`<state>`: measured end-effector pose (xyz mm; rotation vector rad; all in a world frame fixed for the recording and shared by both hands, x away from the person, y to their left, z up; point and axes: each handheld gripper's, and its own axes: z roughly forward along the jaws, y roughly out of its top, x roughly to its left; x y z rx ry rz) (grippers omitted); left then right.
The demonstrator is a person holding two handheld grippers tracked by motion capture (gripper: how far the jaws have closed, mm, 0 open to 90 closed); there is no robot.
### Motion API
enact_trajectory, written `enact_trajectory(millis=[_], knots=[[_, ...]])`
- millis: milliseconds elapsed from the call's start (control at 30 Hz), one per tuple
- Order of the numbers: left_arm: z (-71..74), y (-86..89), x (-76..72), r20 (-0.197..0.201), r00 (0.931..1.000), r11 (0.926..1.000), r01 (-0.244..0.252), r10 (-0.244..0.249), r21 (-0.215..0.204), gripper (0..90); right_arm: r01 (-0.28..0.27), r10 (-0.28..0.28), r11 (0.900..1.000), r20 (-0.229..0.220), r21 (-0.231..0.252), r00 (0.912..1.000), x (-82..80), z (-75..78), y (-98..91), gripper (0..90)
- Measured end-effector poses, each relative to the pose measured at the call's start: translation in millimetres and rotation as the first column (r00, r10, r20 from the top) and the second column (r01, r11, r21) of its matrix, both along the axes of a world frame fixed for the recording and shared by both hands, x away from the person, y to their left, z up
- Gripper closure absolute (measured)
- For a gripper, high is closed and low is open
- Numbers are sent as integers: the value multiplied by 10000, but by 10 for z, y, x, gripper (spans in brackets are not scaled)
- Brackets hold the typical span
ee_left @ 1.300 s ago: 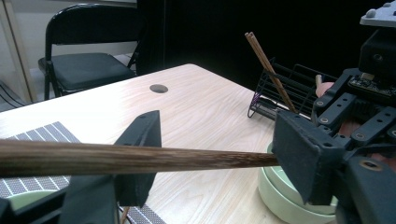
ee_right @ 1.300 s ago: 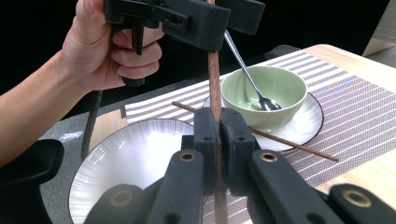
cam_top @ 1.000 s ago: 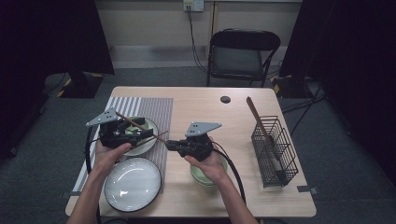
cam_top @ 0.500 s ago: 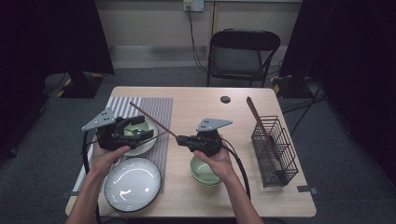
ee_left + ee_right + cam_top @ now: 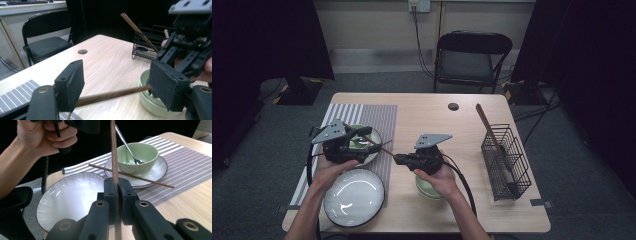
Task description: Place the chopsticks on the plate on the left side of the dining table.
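Pretty sure I'm in some kind of lab or recording studio, not anybody's home. Black curtains [image 5: 272, 40] hang on both sides, grey carpet floor [image 5: 257, 150] all around, and my light wood worktop [image 5: 427, 112] stands alone in the middle. There's a single black folding chair [image 5: 472, 57] behind it, and cables run down from a wall socket [image 5: 419, 5]. Tape marks [image 5: 539, 202] sit at the worktop's corners too.

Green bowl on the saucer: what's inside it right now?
The green bowl holds a metal spoon, its head down at the bottom and its handle leaning over the rim. No food visible; the near wall hides part of the bottom.
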<state>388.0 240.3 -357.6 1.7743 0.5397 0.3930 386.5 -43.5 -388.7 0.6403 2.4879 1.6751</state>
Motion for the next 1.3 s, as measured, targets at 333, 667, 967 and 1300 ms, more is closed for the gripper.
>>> enact_trajectory(millis=[333, 667, 967, 1300], knots=[[-108, 2, 50, 135, 9995, 9972, 286, -296, 694, 295, 86, -81, 9991, 118, -420, 9999, 14, 64, -44, 863], [-226, -40, 101, -209, 9990, 9905, 408, -384, 1315, 329, 71, -73, 9997, -107, -226, 9999, 44, 159, -118, 867], [-319, -93, 118, -200, 9987, 9827, 501, -473, 1785, 394, 143, -150, 9990, -182, -414, 9997, 46, 203, -158, 866], [-388, -124, 132, -270, 9985, 9726, 527, -478, 2266, 520, 126, -136, 9989, -208, -448, 9997, 65, 242, -164, 866]])
